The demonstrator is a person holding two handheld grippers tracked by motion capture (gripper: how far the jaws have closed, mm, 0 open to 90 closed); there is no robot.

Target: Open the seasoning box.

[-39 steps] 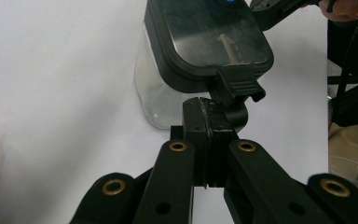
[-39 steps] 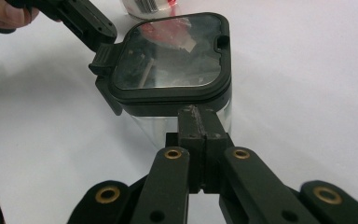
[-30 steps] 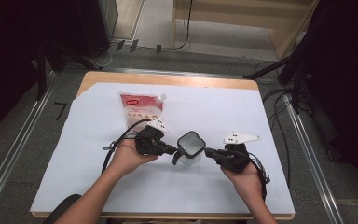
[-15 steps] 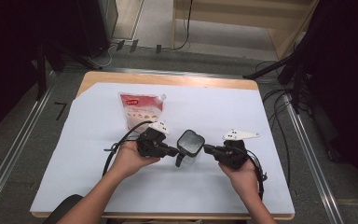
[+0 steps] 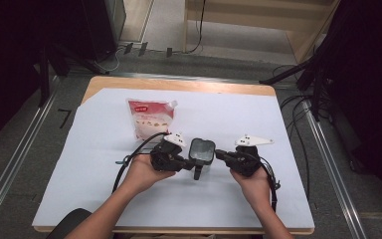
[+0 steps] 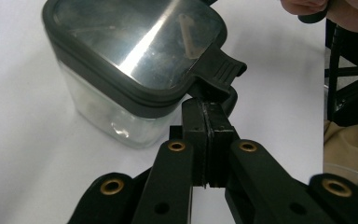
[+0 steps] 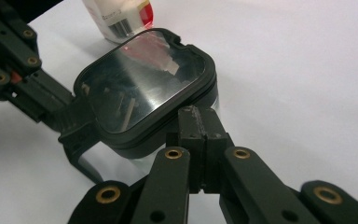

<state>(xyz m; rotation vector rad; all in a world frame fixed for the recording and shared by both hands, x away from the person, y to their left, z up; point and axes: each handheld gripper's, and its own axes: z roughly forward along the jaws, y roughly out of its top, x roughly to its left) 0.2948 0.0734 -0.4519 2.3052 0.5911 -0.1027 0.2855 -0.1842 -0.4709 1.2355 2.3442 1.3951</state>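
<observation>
Clear container (image 5: 201,152) with dark lid is seen between both grippers. Left gripper (image 6: 207,126) is clenched, tips beneath the lid's latch tab (image 6: 219,70). Right gripper (image 7: 197,122) is clenched, tips against the lid rim. Snack pouch (image 5: 150,117) lies beyond.

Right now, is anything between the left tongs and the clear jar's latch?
Nothing visible: the left tongs, closed, sit right at the black latch tab of the clear, dark-lidded jar.

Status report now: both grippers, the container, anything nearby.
Left gripper shut, at the lid latch. Right gripper shut, against the lid rim. Container upright, lid on. Pouch lies behind it, apart.
</observation>
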